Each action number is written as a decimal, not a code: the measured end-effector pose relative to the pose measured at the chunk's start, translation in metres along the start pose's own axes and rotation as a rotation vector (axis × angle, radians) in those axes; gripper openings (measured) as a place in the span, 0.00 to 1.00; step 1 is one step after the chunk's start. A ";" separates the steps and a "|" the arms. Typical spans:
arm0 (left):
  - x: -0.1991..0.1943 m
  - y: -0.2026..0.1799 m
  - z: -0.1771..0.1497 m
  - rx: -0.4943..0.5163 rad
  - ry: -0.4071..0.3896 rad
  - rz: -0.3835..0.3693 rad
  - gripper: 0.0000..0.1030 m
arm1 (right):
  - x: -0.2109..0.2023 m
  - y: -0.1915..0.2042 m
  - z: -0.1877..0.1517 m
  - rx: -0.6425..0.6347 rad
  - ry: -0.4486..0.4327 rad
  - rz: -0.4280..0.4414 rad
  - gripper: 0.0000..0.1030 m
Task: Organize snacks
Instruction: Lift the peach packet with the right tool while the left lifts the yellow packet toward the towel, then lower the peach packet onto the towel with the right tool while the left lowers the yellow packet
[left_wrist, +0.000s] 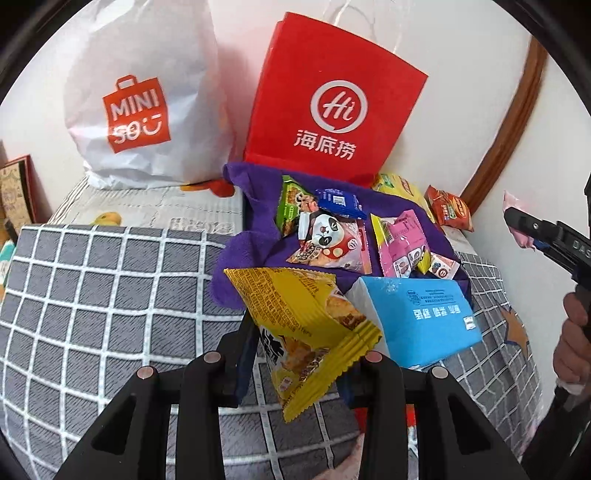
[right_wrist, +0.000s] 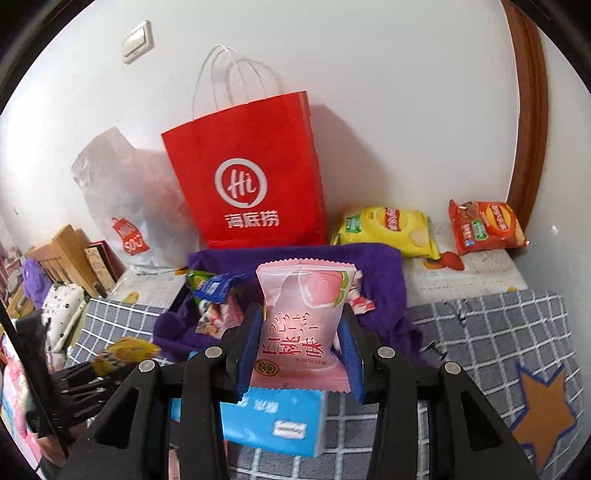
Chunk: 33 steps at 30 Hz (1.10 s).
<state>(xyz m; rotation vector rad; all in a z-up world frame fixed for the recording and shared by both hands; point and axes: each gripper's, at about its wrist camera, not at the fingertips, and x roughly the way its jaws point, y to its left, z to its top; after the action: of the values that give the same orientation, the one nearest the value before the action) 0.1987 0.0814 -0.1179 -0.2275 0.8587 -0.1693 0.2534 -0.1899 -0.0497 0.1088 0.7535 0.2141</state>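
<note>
My left gripper (left_wrist: 299, 358) is shut on a yellow snack packet (left_wrist: 295, 314), held above the grey checked bedding. My right gripper (right_wrist: 301, 336) is shut on a pink peach-print packet (right_wrist: 306, 295), its blue pads pressing both sides. A purple cloth (left_wrist: 255, 206) (right_wrist: 380, 273) lies beyond both, holding several small snack packets (left_wrist: 328, 236) (right_wrist: 214, 295). At the right edge of the left wrist view, the right gripper (left_wrist: 535, 232) shows with the pink packet (left_wrist: 515, 210). The right wrist view shows the left gripper (right_wrist: 92, 373) low on the left with its yellow packet (right_wrist: 125, 350).
A red paper bag (left_wrist: 332, 96) (right_wrist: 251, 177) and a white plastic bag (left_wrist: 147, 92) (right_wrist: 129, 192) stand against the wall. A light blue box (left_wrist: 417, 317) (right_wrist: 273, 421) lies near the grippers. Yellow (right_wrist: 384, 229) and red (right_wrist: 484, 225) chip bags lie at the back right.
</note>
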 end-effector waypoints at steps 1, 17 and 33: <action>-0.003 0.000 0.002 -0.003 0.007 0.018 0.33 | 0.001 -0.002 0.005 -0.004 0.002 -0.003 0.40; -0.016 -0.038 0.106 0.054 -0.018 0.071 0.33 | 0.062 -0.008 0.061 -0.093 0.036 0.054 0.40; 0.100 -0.045 0.141 -0.012 0.104 -0.030 0.33 | 0.125 -0.051 0.048 -0.111 0.268 -0.010 0.40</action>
<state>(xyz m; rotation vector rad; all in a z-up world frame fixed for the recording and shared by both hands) 0.3686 0.0326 -0.0898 -0.2446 0.9603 -0.2051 0.3831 -0.2114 -0.1069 -0.0297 1.0067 0.2637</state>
